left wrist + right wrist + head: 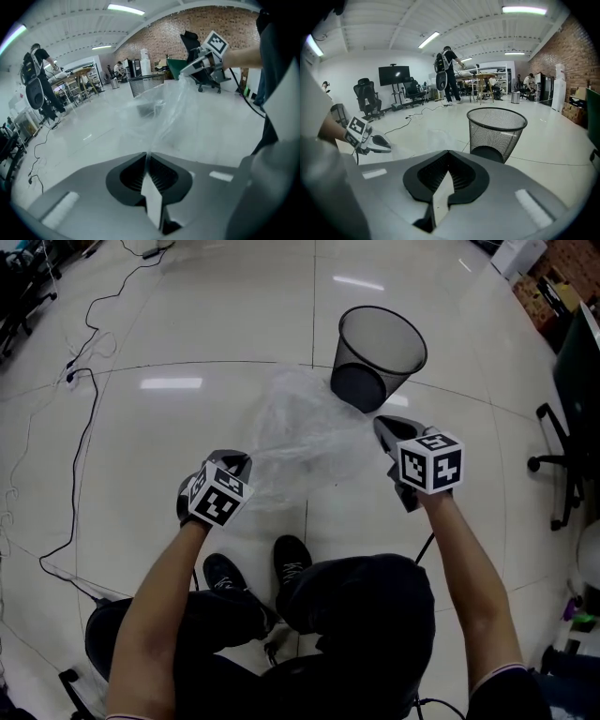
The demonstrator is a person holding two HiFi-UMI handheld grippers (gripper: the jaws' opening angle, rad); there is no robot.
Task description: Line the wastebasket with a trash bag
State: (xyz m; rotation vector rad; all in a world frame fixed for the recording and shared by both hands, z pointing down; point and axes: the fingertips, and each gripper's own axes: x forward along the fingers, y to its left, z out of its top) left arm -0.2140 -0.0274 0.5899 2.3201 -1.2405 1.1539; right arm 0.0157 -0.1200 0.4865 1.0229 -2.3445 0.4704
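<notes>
Item: trash bag [300, 432], clear thin plastic film, crumpled and half-spread, held above the pale tiled floor [187, 324] at the centre of the head view, stretched between the two tools and just below-left of the wastebasket. Item: wastebasket [377, 357], black wire mesh, round, upright on the floor in the upper centre-right of the head view, unlined, its solid base visible through the open top; in the right gripper view it stands right of centre [497, 131], and in the left gripper view it shows dimly through the film [145, 84]. Item: left gripper [234, 461], lower left of centre in the head view, marker cube [217, 496] facing up; its own view shows the jaws [146, 153] pressed together with a twisted strand of the bag [164, 112] pinched at the tips and fanning upward. Item: right gripper [382, 425], right of centre, marker cube [431, 463] behind it; jaws closed tip to tip in its own view [448, 151], film barely discernible there, but the left gripper view shows the bag rising to that gripper's tip [183, 74], and the head view shows the film meeting it, so it grips the bag's other edge. Sundries: black cable [84, 427] trailing down the left side of the floor; two black shoes [291, 559] at lower centre; office chair [562, 465] at the right edge; brick wall [211, 23]; a standing person with a backpack [447, 75] in the background.
</notes>
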